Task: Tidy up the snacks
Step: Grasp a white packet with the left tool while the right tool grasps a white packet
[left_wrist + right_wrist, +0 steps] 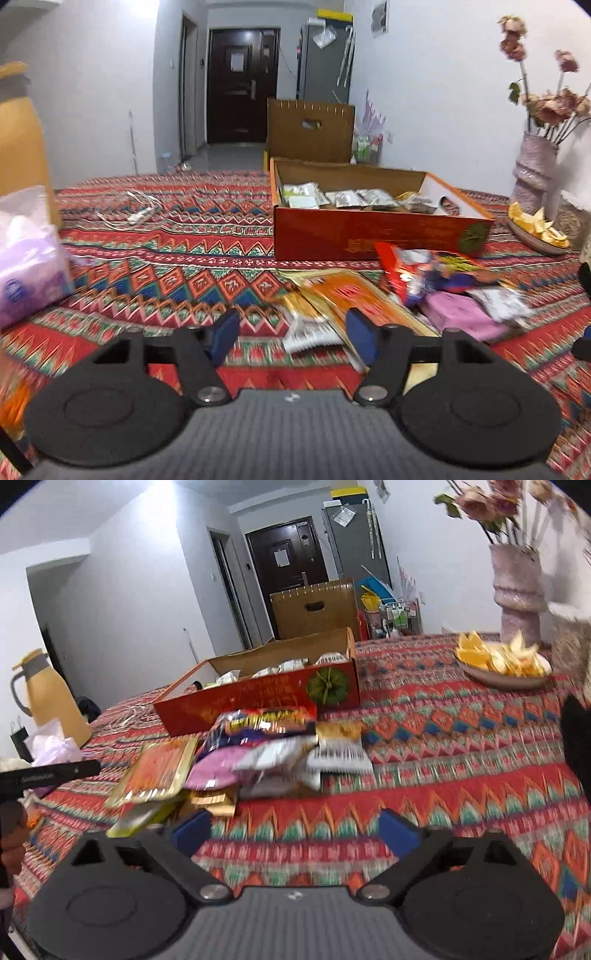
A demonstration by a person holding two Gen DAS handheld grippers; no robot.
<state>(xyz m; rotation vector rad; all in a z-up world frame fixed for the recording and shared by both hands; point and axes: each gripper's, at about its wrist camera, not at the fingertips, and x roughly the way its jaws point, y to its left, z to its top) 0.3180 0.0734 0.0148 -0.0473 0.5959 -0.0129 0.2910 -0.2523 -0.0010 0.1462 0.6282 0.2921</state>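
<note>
Both grippers hang over a table spread with a patterned cloth, and each has its 2 blue-padded fingers spread wide with nothing between them. The left gripper sits just short of a loose heap of snack packets; a white-and-brown packet lies in the gap ahead of its fingers, though the blur makes it hard to say whether either pad touches it. The right gripper hovers above bare cloth, with the same heap just ahead and to its left.

The heap holds a flat orange tray pack, a pink packet, a white crinkled bag and a purple-and-yellow bag on top. Right behind it stands the red cardboard box (a green pumpkin printed on its front wall), open at the top, with several pale packets lying in a row on its floor.

A plate of orange peel rests near a pinkish vase of dried flowers on the right side. On the left side stand a yellow thermos jug and a purple tissue pack, with a white cable coiled on the cloth beyond.
</note>
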